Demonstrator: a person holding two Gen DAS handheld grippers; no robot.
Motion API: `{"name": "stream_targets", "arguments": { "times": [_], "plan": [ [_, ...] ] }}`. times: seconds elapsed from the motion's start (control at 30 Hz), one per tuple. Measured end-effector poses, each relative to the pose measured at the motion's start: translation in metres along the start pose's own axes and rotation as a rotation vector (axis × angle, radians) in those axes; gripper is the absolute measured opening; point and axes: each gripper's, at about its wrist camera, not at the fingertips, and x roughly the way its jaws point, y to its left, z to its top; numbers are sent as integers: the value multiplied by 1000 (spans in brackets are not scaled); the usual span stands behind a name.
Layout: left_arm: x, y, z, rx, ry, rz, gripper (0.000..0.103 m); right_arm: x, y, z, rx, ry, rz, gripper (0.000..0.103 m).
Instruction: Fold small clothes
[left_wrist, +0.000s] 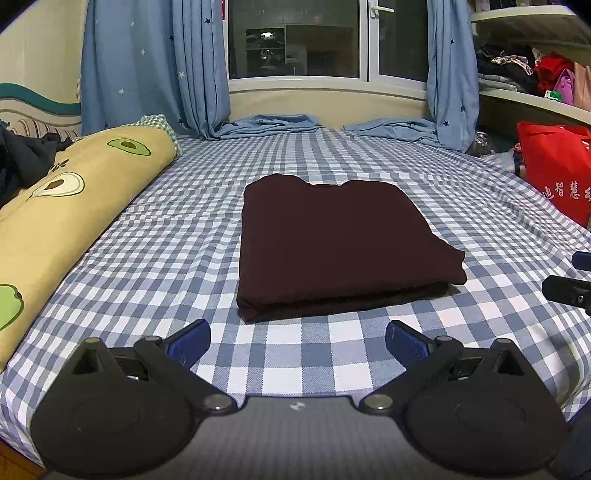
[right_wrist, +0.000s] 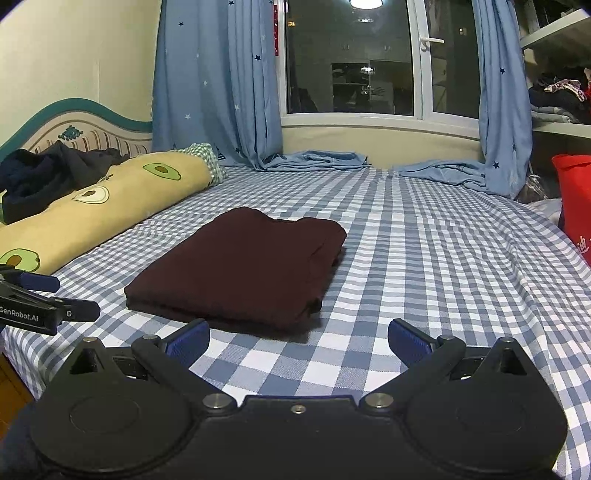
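Maroon garment (left_wrist: 332, 243) lies folded flat on the checked bed sheet (left_wrist: 184, 229). Left hand-held gripper (left_wrist: 297, 341) and right hand-held gripper (right_wrist: 299, 341) both gape wide, empty, just short of it.

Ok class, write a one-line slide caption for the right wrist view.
Open right gripper hovers before a folded maroon garment on the checked bedsheet, left gripper alongside.

"GenRobot.AI" on left gripper (right_wrist: 55, 295); "智慧" on red bag (left_wrist: 554, 170)

Left gripper (left_wrist: 297, 339) and right gripper (right_wrist: 298, 339) hover level, jaws spread wide (seemingly empty).
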Motion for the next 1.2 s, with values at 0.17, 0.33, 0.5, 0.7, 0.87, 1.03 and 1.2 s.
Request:
{"name": "stream_targets", "arguments": {
  "times": [0.17,0.33,0.5,0.7,0.87,1.03,1.2],
  "plan": [
    [-2,0,0,-2,-5,-1,102,-1,2,-1,7,1,-3,102],
    [-4,-2,1,-5,-10,-5,102,-1,5,-1,12,2,7,102],
    [-6,-4,3,1,-20,2,102,0,9,0,-7,8,16,102],
    [-8,-4,4,-2,-28,-11,102,-1,10,1,-15,8,21,102],
    [-9,-5,7,-13,-38,-15,102,-3,13,0,2,16,59,102],
    [-8,-5,8,-20,-39,-13,102,-4,18,1,-17,12,61,102],
    [-8,-5,8,-20,-38,-16,102,-4,15,0,-7,18,57,102]
  ]
}}
